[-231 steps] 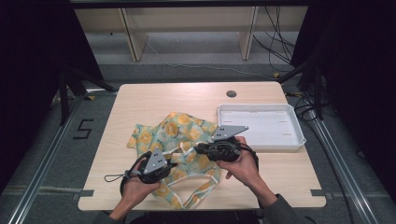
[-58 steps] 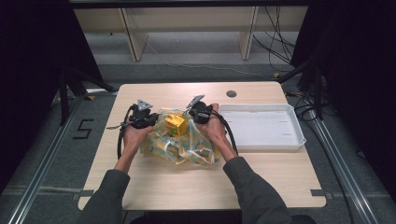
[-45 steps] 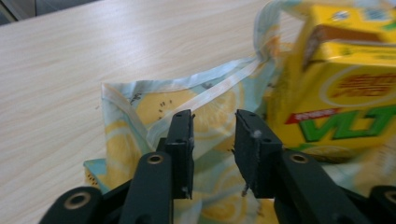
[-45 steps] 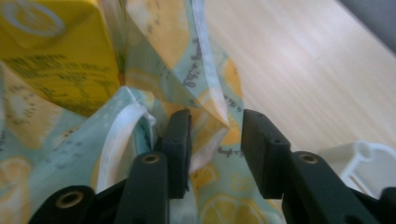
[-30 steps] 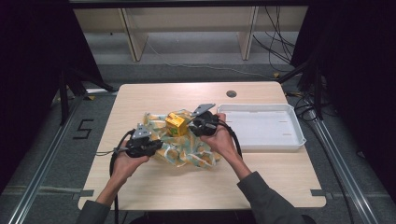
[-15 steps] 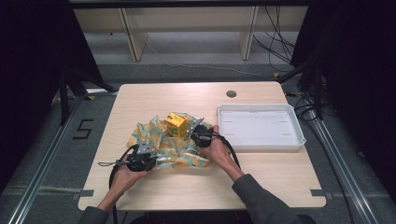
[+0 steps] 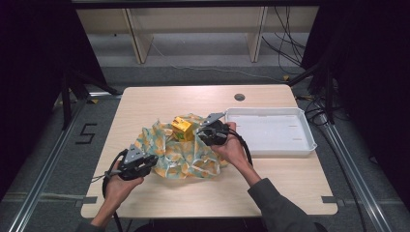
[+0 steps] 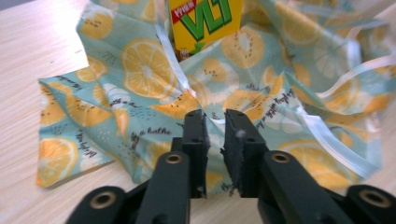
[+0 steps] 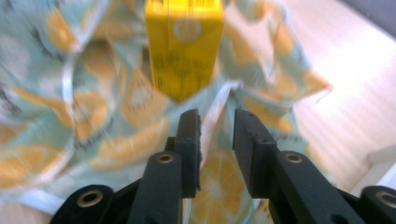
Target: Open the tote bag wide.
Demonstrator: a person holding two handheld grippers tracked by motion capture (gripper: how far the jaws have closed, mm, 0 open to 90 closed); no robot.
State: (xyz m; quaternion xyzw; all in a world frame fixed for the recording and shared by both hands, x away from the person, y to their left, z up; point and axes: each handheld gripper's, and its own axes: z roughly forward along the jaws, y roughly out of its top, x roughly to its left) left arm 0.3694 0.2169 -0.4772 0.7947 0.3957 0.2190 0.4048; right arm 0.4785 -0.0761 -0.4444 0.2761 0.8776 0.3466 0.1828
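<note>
Surroundings: a white tray (image 7: 303,140) sits by the desk's right edge, shallow, rectangular, smooth plastic with rounded corners; a round dark hole (image 7: 239,96) lies near the far edge of the desk (image 7: 159,101).
In the way: a yellow carton (image 7: 182,128) stands on the cloth between the two grippers; in the right gripper view it rises straight ahead of the jaws (image 9: 184,46).
Materials: the desk is pale wood-grain laminate; the carton is glossy printed card, boxy with sharp corners, green letters on its face (image 8: 205,21).
Cloth: a thin teal fabric (image 7: 186,152) printed with orange and lemon slices and small script, edged with a pale shiny ribbon, crumpled in soft folds.
Cloth's place: mid-desk, nearer the front edge, just left of the tray, its near corner lying flat on the wood (image 8: 60,158).
Left gripper (image 7: 151,161): at the cloth's front left corner; jaws have just been opening and stand narrowly apart (image 8: 214,140), fabric lying under and between them, not pinched.
Right gripper (image 7: 202,131): at the cloth's right side beside the carton; jaws have just been opening and stand apart (image 9: 216,140), over a ribbon fold, pressing on nothing.
</note>
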